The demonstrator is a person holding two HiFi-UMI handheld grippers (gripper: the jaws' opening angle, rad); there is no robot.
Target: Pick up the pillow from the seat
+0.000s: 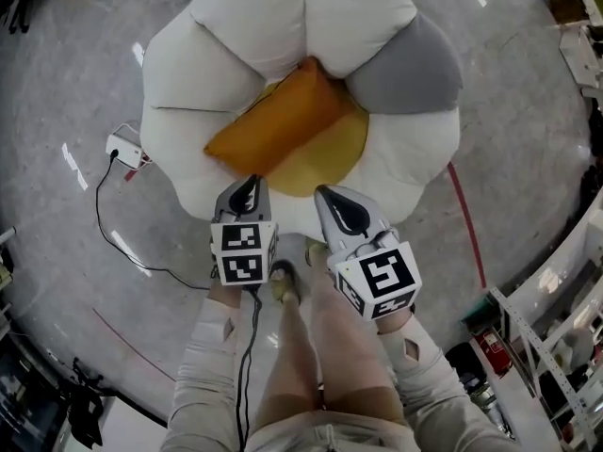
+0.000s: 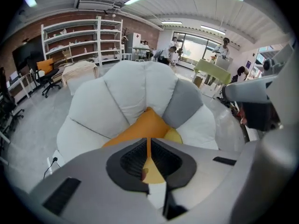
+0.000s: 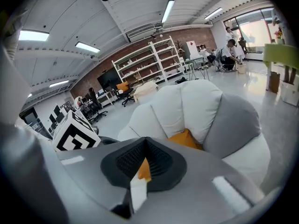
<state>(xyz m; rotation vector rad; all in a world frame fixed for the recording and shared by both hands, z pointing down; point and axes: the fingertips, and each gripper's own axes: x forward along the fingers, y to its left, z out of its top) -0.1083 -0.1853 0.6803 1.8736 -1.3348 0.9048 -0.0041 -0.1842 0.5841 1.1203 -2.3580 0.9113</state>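
Lying on white seat (image 1: 236,36), orange pillow (image 1: 283,121), marker cube (image 1: 243,252) on left hand-held gripper (image 1: 249,183)

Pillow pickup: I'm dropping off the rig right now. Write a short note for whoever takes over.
Left gripper: shut and empty, over the front edge of the seat.
Right gripper: shut and empty, beside the left one at the same edge.
Pillow: orange, lying across the middle of the seat, one corner up against the back cushions. Not gripped.
Done: both grippers are at the seat, pointing at the pillow.
Left: open the jaws, close on the pillow (probably one gripper at each end), then lift it clear of the seat.
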